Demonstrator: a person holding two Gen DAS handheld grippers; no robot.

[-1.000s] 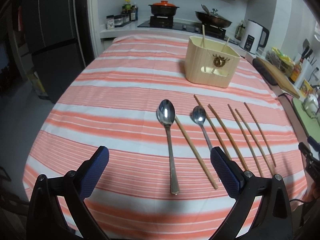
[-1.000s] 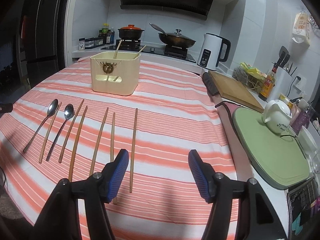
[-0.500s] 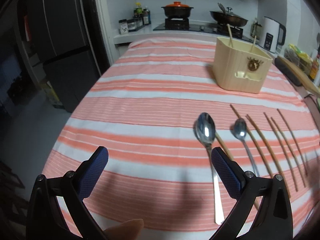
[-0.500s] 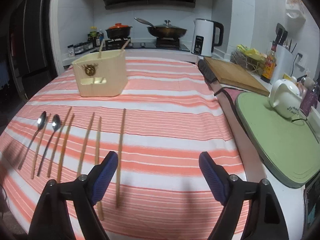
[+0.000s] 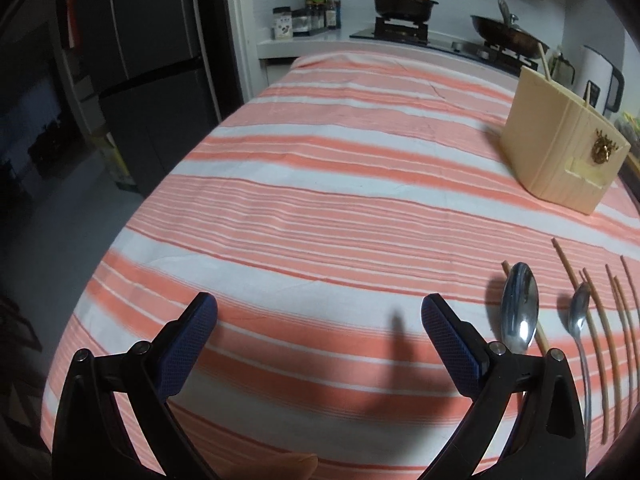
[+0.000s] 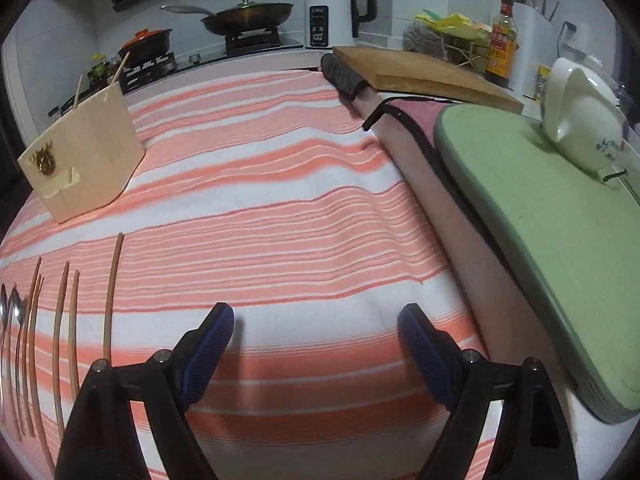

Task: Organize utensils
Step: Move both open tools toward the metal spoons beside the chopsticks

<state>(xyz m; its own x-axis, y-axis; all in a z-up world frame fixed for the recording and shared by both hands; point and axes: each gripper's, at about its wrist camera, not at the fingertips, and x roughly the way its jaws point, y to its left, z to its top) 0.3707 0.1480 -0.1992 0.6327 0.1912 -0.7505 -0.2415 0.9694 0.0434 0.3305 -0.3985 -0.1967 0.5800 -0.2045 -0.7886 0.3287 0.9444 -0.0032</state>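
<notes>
A cream utensil holder (image 5: 560, 148) with two chopsticks in it stands on the striped tablecloth (image 5: 320, 200); it also shows in the right wrist view (image 6: 84, 160). A large spoon (image 5: 519, 312), a small spoon (image 5: 579, 316) and several wooden chopsticks (image 5: 612, 340) lie in a row at the right of the left wrist view. The chopsticks (image 6: 64, 320) and spoons (image 6: 16, 312) lie at the left of the right wrist view. My left gripper (image 5: 320, 316) is open and empty, left of the spoons. My right gripper (image 6: 316, 320) is open and empty, right of the chopsticks.
A green mat (image 6: 540, 220) with a white teapot (image 6: 580, 116) and a wooden cutting board (image 6: 420, 72) lie at the table's right side. A kettle (image 6: 336, 4), a pan (image 6: 248, 16) and a pot (image 5: 402, 0) sit on the back counter. A fridge (image 5: 140, 60) stands at the left.
Both grippers have swung apart: the left view has turned left so the utensils slid to its right edge, the right view has turned right and lowered so the chopsticks slid to its left edge.
</notes>
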